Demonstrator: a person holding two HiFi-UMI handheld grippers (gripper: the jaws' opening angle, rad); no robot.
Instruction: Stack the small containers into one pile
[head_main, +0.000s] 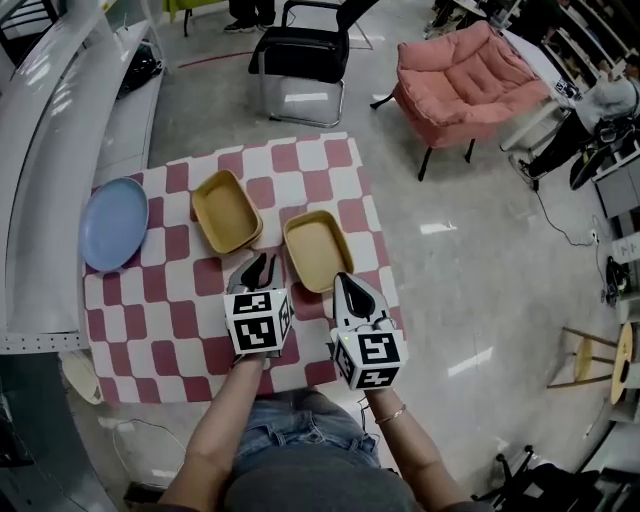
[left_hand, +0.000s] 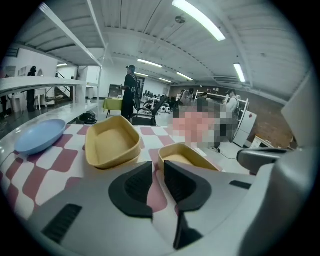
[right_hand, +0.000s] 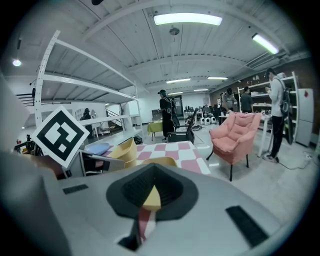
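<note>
Two yellow rectangular containers lie apart on the red-and-white checked table (head_main: 180, 340): the left container (head_main: 225, 210) (left_hand: 111, 142) and the right container (head_main: 318, 250) (left_hand: 186, 156). Both are empty. My left gripper (head_main: 258, 268) (left_hand: 157, 167) hovers just short of them, over the gap between the two, its jaws a narrow slit apart with nothing in it. My right gripper (head_main: 345, 282) (right_hand: 152, 170) sits at the near right corner of the right container, jaws together and empty. In the right gripper view a sliver of yellow container (right_hand: 150, 197) shows behind the jaws.
A blue plate (head_main: 113, 222) (left_hand: 39, 135) rests at the table's left edge beside a white shelf rail (head_main: 40, 150). Beyond the far edge stand a black chair (head_main: 300, 60) and a pink armchair (head_main: 465, 75). The table's right edge drops to bare floor.
</note>
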